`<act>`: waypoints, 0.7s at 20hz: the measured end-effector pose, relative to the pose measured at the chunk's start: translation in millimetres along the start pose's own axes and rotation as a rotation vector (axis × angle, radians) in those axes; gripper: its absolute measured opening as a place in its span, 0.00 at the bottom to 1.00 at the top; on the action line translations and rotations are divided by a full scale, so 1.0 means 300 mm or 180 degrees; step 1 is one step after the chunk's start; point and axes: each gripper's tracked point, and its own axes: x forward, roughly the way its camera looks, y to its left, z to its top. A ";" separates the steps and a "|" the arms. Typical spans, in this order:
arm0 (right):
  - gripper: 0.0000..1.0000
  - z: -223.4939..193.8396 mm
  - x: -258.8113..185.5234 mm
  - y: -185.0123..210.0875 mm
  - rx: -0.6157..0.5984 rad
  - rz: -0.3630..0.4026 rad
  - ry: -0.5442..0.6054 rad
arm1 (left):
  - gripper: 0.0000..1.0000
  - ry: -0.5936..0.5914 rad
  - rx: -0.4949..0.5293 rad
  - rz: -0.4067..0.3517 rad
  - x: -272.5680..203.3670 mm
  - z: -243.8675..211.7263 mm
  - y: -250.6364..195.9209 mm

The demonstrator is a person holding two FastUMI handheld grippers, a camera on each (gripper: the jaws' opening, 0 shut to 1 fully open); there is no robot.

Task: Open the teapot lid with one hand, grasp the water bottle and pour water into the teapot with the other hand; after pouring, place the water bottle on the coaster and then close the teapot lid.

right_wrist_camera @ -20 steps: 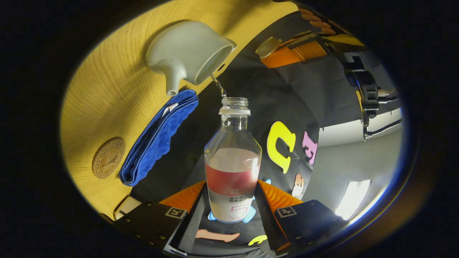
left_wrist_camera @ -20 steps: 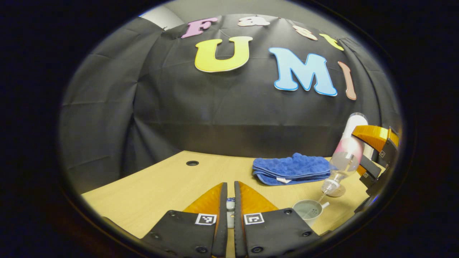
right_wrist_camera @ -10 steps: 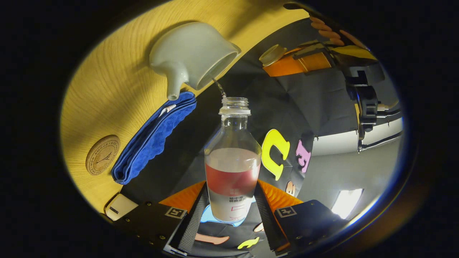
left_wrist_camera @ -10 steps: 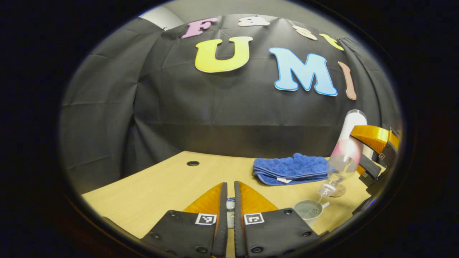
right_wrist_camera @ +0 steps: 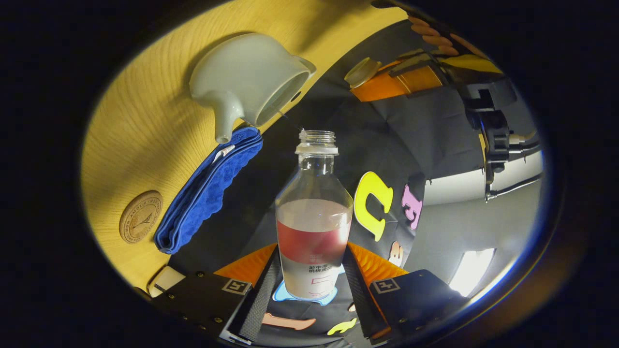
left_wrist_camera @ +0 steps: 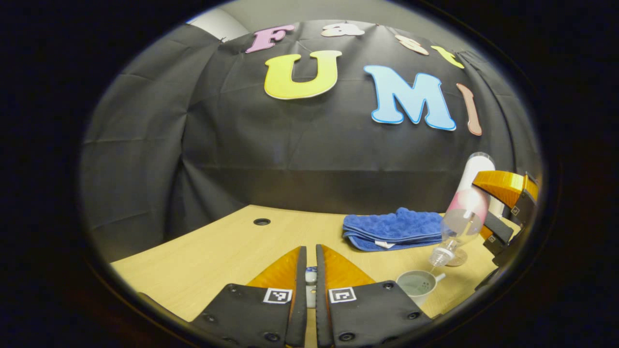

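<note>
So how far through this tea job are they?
Roughly midway. Done: the small pale lid is off, pinched in the left claw. In hand: the right claw tips the clear plastic water bottle over the open pale ceramic teapot. Left: bottle onto the round cork coaster, then lid on.

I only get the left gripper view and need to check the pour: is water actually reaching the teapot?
Observer: Yes, a thin stream runs from the mouth of the water bottle into the open teapot.
Operator: Is the coaster free?
Observer: Yes, the coaster lies bare beside the blue towel.
Operator: And the lid?
Observer: The left gripper holds the lid up, clear of the teapot.
</note>
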 end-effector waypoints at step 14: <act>0.76 -0.029 -0.085 0.174 0.3108 0.0782 0.0600 | 0.14 -0.0027 -0.0036 -0.0006 -0.002 0.004 -0.002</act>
